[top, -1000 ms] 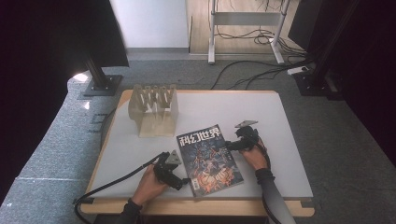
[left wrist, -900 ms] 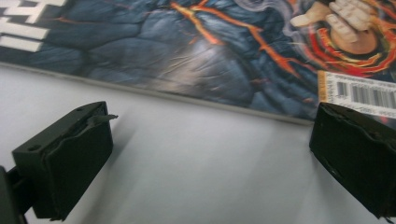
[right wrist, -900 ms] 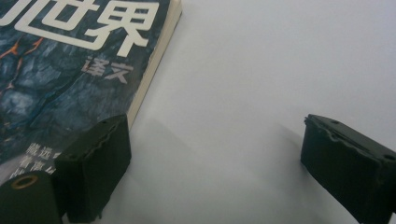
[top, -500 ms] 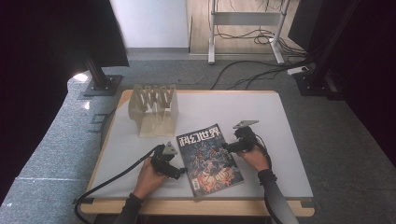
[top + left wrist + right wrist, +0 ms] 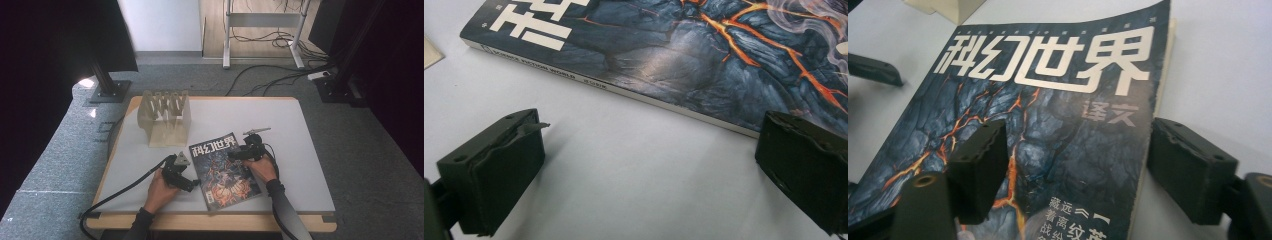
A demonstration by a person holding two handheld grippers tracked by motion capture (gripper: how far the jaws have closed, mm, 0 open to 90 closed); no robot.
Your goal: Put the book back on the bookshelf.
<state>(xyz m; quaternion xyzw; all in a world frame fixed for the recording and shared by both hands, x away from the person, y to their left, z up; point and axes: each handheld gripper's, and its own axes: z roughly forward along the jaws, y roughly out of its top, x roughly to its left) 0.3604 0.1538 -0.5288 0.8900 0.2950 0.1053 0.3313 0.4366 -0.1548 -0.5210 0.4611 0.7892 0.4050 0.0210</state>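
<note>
The magazine (image 5: pixel 225 170) lies flat, cover up, on the table (image 5: pixel 300 150) in the lower middle of the high view, with the wooden rack (image 5: pixel 165 117) standing well apart from it toward the upper left. Since a second ago the left gripper (image 5: pixel 192 184) has slid in from the lower left to the magazine's spine side; its own view shows the jaws standing wide on bare table, the spine just beyond them and nothing between them. The right gripper (image 5: pixel 234 155) has drifted left from the magazine's right edge, so that it now hangs over the cover near the title. Its jaws have just been closing; in the right gripper view they stand half wide, one over the cover and one past the page edge, not pressing on anything. The magazine itself has not shifted. This looks like the approach to a lift or an opening of the cover: the right jaws seem to be narrowing onto the free edge, while the left waits at the spine to steady it.
</note>
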